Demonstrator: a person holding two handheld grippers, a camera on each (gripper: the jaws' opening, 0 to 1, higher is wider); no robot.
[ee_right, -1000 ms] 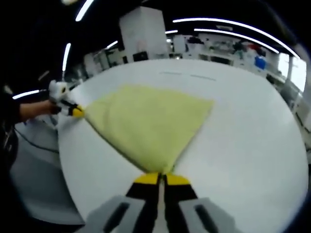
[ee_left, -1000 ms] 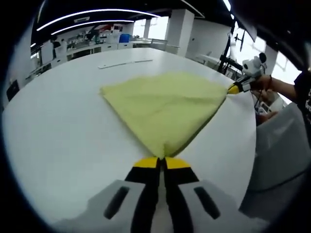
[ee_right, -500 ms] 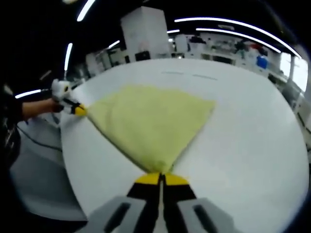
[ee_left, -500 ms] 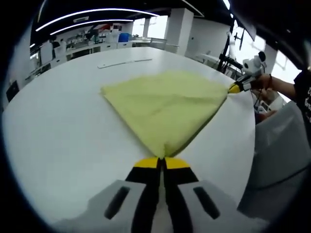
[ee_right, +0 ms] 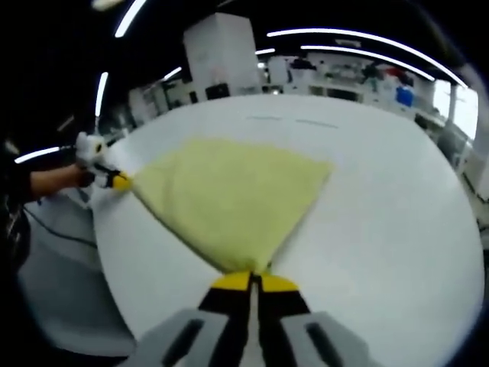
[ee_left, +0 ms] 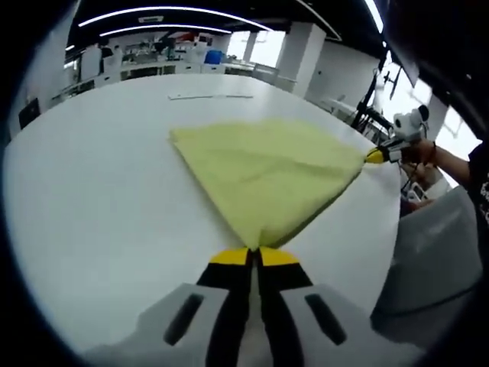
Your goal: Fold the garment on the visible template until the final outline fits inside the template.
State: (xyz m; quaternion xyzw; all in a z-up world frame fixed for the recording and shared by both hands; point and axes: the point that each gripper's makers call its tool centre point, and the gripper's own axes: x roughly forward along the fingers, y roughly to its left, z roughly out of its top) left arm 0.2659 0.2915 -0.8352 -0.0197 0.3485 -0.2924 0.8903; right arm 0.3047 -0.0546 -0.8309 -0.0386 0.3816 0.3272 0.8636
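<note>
- Gripping: left tongs [ee_left: 254, 252] closed on one near corner of the yellow garment [ee_left: 267, 172]; right tongs [ee_right: 252, 277] closed on the other.
- Garment lies flat on the white bench [ee_left: 92, 191], fanning away from both tongs, held edge stretched between them.
- Template outline not discernible; no legible writing or labels.

Left tongs [ee_left: 254, 256] jaws pressed together; right tongs [ee_right: 254, 280] same, both held low, well apart
</note>
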